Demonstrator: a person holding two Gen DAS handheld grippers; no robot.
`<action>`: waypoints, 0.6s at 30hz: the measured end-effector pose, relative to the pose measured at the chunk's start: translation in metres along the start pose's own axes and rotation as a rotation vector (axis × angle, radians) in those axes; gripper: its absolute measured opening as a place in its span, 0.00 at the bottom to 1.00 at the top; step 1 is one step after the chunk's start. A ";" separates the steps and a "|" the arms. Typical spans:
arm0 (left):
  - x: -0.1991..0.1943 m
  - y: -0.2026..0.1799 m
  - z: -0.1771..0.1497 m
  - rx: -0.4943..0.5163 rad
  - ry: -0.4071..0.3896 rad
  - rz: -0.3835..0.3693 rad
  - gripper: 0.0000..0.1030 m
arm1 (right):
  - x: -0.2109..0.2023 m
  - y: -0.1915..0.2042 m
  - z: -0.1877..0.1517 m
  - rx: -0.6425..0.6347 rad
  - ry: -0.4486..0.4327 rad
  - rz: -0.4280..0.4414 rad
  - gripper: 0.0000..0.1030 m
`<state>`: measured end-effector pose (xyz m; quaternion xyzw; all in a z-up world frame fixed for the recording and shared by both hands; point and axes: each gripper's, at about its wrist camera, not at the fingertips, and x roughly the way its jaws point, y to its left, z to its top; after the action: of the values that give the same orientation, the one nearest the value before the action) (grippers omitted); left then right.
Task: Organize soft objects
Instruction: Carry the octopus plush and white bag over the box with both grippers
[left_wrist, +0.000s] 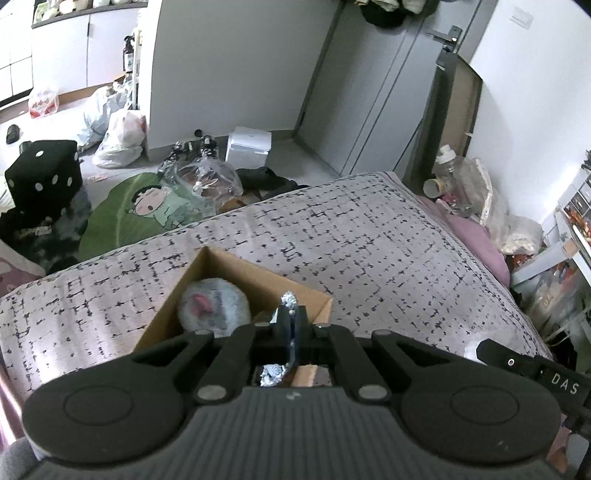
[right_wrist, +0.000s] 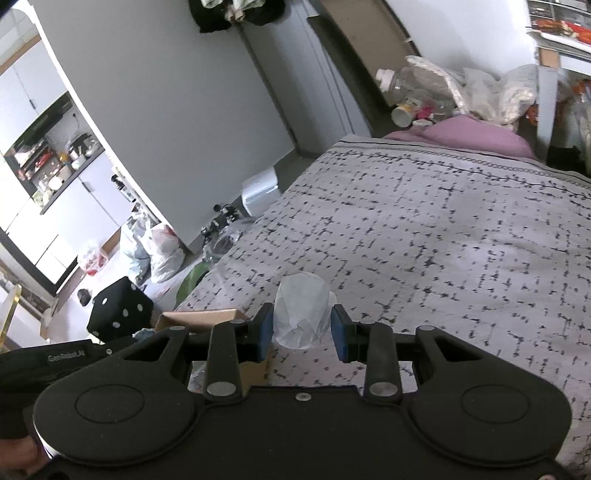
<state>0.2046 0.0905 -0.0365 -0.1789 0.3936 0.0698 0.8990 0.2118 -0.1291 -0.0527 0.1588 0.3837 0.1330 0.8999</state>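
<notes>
An open cardboard box (left_wrist: 236, 269) sits on the patterned bedspread (left_wrist: 369, 240). A grey plush ball with a pink patch (left_wrist: 212, 308) lies inside it. My left gripper (left_wrist: 290, 317) is shut on a crumpled silver foil piece (left_wrist: 288, 299) and holds it over the box's right side. In the right wrist view my right gripper (right_wrist: 303, 328) is open around a white crumpled soft object (right_wrist: 301, 314) that rests on the bedspread (right_wrist: 443, 240). Its blue pads (right_wrist: 264, 334) stand on either side, just apart from it. The box's corner (right_wrist: 199, 317) shows at the left.
On the floor beyond the bed are a black dice cushion (left_wrist: 42, 177), a green cartoon rug (left_wrist: 140, 206), plastic bags (left_wrist: 118, 138), shoes and a white box (left_wrist: 247, 146). A purple pillow (right_wrist: 461, 134) and bottles (right_wrist: 413, 81) lie at the bed's far end.
</notes>
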 end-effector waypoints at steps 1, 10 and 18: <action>0.000 0.003 0.000 -0.007 0.003 0.001 0.01 | 0.001 0.004 -0.001 -0.006 0.003 0.003 0.32; 0.004 0.031 -0.010 -0.034 0.079 -0.004 0.01 | 0.015 0.035 -0.004 -0.045 0.034 0.029 0.32; 0.012 0.041 -0.026 -0.026 0.161 -0.016 0.01 | 0.023 0.067 -0.009 -0.097 0.073 0.051 0.32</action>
<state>0.1847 0.1191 -0.0726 -0.1988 0.4624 0.0530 0.8625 0.2125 -0.0577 -0.0479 0.1199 0.4054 0.1801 0.8882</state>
